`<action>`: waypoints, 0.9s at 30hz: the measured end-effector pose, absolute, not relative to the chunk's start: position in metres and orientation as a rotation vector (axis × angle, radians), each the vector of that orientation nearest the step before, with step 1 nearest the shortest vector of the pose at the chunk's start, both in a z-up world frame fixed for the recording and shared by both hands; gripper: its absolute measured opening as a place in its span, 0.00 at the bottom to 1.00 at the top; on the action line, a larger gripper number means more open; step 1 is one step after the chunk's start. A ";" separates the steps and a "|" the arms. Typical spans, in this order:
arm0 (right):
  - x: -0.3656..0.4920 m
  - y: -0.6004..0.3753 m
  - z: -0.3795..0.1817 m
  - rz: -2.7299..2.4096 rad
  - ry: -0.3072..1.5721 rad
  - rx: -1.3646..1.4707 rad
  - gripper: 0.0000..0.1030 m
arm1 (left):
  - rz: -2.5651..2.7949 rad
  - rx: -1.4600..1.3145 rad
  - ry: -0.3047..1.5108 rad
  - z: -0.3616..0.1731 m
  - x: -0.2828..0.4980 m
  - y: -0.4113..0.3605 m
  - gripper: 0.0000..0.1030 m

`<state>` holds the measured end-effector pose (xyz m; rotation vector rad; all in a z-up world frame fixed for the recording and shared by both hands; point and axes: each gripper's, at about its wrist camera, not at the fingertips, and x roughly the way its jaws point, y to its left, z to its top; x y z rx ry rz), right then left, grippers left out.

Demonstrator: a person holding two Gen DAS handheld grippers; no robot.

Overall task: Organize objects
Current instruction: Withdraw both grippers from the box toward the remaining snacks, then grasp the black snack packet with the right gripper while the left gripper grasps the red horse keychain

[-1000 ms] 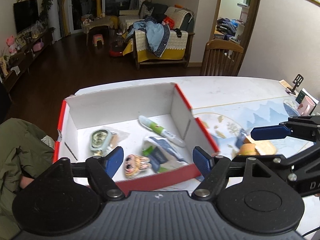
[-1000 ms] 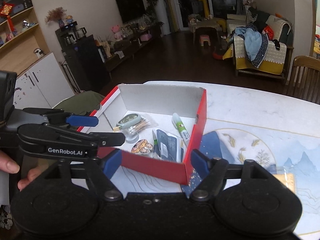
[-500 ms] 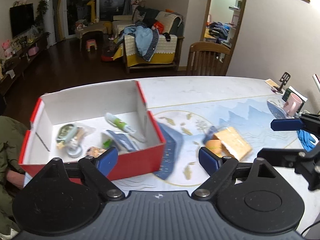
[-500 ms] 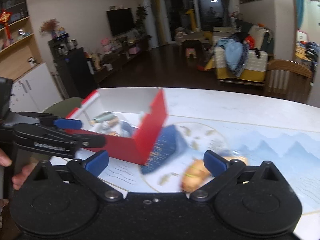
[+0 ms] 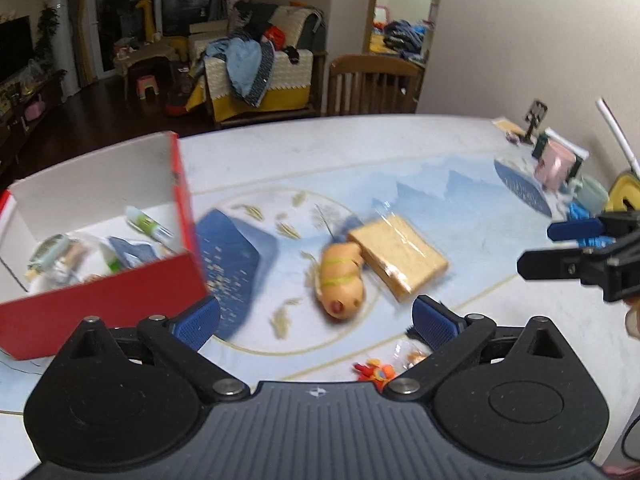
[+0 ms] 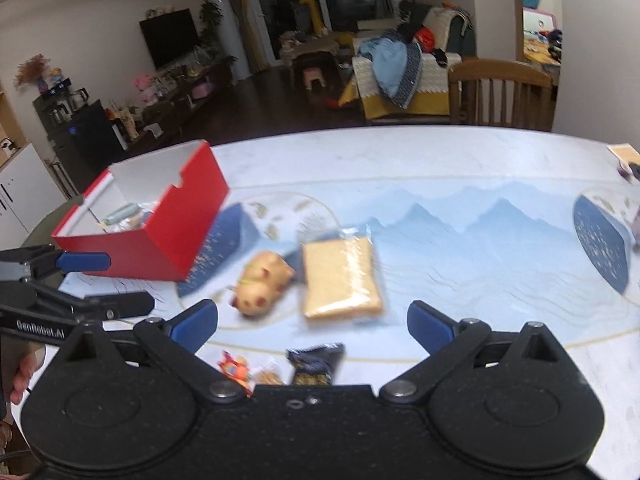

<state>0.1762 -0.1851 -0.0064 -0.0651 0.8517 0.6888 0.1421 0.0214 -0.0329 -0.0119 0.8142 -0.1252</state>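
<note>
A red box with a white inside stands at the left and holds several small items; it also shows in the right wrist view. A tan toy pig lies on the mat beside a wrapped bread slice; both show in the right wrist view, pig, bread. A small red toy and a dark packet lie near me. My left gripper is open and empty just short of the pig. My right gripper is open and empty before the bread.
The table carries a blue patterned mat. A pink mug, a green mug and a phone stand sit at the far right edge. A wooden chair stands behind the table.
Both grippers have swung right, away from the red box, and now face the pig and the bread. Both stay open and empty.
</note>
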 end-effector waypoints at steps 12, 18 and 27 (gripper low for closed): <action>0.183 -0.198 -0.050 0.673 0.950 -0.097 0.98 | -0.105 0.070 0.929 -0.101 0.146 -0.017 1.00; 0.183 -0.192 -0.067 0.685 0.986 -0.131 0.97 | -0.097 0.077 0.966 -0.120 0.147 -0.023 1.00; 0.186 -0.178 -0.084 0.697 1.029 -0.150 0.95 | -0.106 0.122 0.981 -0.133 0.150 -0.032 1.00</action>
